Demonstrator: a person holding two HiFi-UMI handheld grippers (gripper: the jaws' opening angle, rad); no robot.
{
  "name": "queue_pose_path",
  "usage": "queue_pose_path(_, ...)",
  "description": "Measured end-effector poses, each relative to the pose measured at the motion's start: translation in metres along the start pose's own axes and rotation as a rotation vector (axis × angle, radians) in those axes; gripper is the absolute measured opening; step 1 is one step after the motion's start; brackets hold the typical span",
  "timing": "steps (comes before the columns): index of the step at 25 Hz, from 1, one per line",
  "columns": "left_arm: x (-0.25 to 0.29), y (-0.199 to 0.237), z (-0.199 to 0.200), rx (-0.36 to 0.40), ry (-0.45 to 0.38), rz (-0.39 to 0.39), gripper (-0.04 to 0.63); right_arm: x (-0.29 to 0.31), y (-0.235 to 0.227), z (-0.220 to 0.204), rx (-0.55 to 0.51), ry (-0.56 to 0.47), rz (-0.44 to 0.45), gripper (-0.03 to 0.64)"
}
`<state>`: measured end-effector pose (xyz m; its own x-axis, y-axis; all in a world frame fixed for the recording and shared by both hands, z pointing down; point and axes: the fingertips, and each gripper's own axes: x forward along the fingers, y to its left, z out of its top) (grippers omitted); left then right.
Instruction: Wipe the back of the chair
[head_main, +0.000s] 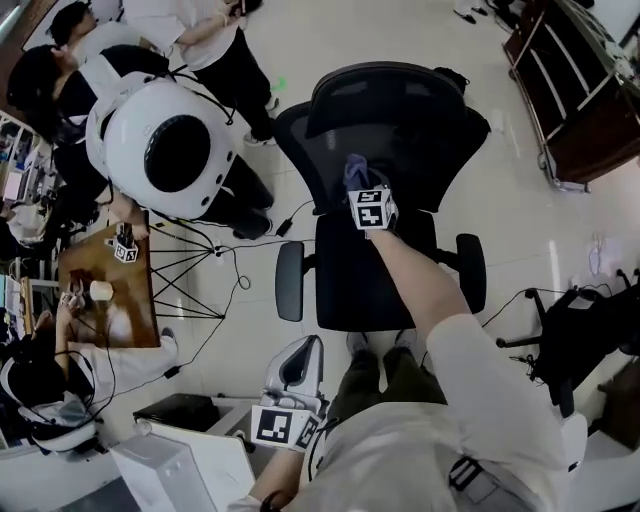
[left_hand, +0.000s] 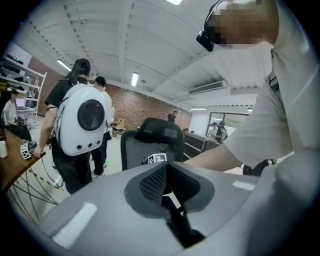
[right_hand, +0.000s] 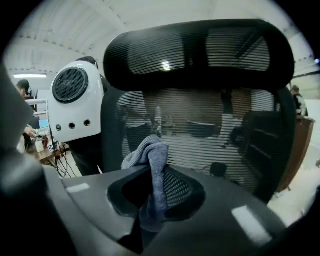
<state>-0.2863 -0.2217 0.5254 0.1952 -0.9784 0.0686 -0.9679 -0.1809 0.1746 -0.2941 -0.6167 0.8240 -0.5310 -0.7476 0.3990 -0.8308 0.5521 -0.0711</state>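
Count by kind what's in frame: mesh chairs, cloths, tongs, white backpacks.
mesh chair: 1
cloth: 1
tongs: 2 (left tongs shut with nothing in them, right tongs shut on the cloth)
white backpack: 1
Total: 5

White dome backpack (head_main: 172, 148), wooden table (head_main: 135, 300), floor cables (head_main: 200, 262), dark shelf (head_main: 585, 115)

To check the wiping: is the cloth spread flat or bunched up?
Bunched. The cloth sits crumpled in the shut right claw, in front of the chair back.
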Motion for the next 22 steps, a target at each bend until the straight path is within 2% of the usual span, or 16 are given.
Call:
queue_pose_path(7,0.03,-0.07,0.0,0.022,-0.004,-0.212,0.071,-0.103,-0.195,-0.045,0.092,0.023,-0.291,0.046)
queue_pose_path(10,0.036,-0.113,-0.009,0.04,0.002,-0.272,0.071,-0.139,-0.244,-0.066,0.141,0.013,-0.337,0.046)
queue_pose_path(13,0.049,-0.139,-0.006,0.052,0.0,-0.285,0.071,-0.149,-0.262,-0.063,0.201,-0.029,-0.329,0.046)
queue_pose_path(16,0.053,-0.132,0.001,0.053,-0.001,-0.249,0.071,-0.137,-0.222,-0.049,0.218,-0.054,-0.257,0.046)
queue_pose_path(22,0.036,-0.065,0.011,0.02,-0.021,-0.119,0.069,-0.062,0.007,-0.043,0.013,-0.034,0.079,0.046)
